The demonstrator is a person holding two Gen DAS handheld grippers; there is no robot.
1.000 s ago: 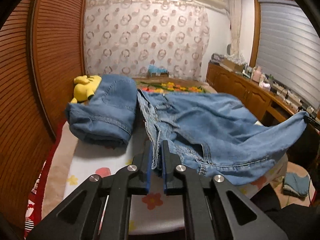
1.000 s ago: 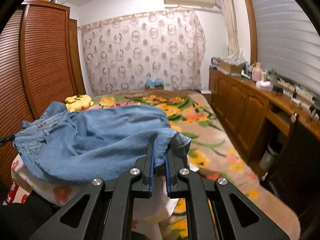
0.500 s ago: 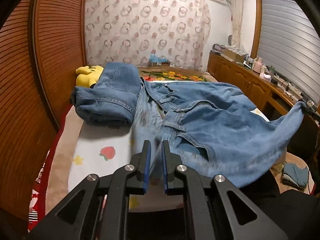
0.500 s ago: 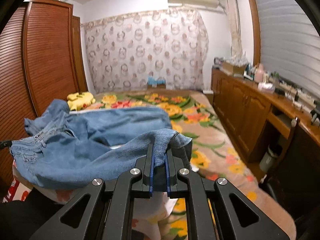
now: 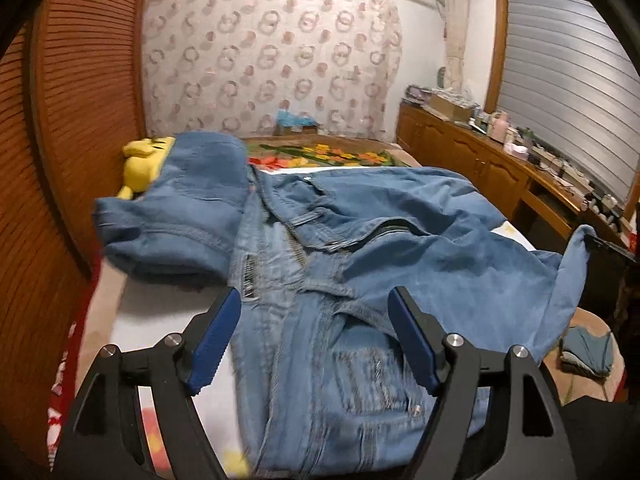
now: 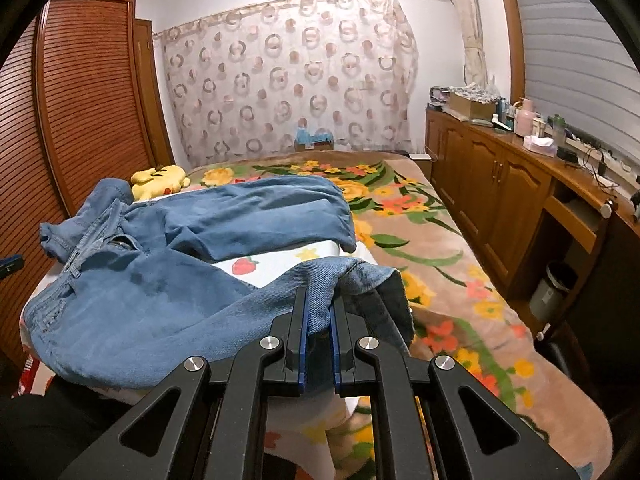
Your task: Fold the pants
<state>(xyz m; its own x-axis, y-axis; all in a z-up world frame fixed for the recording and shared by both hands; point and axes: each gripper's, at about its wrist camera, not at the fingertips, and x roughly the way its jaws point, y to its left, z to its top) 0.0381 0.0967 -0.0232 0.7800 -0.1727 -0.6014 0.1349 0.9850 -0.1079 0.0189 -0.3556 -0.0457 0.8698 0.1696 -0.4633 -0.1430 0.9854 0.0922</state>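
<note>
A bed [image 6: 440, 248] with a flowered blanket fills a room of wooden cabinets [image 6: 492, 184] and a ring-patterned curtain [image 6: 288, 76]; the jeans [image 5: 360, 240] lie spread across it (a yellow plush toy [image 6: 160, 180] beside them); the left hand-held gripper [image 5: 316, 320] is opening wide, waistband between its pads untouched; the right hand-held gripper [image 6: 318, 308] pinches a leg hem.

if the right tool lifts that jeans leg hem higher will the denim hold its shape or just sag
Probably sag: the jeans already drape in soft folds from the hem pinched in the right tool. Likely fairly heavy for cloth, since the layered denim hangs over the bed edge. Unlikely to slip: the pads press the thick hem.
</note>
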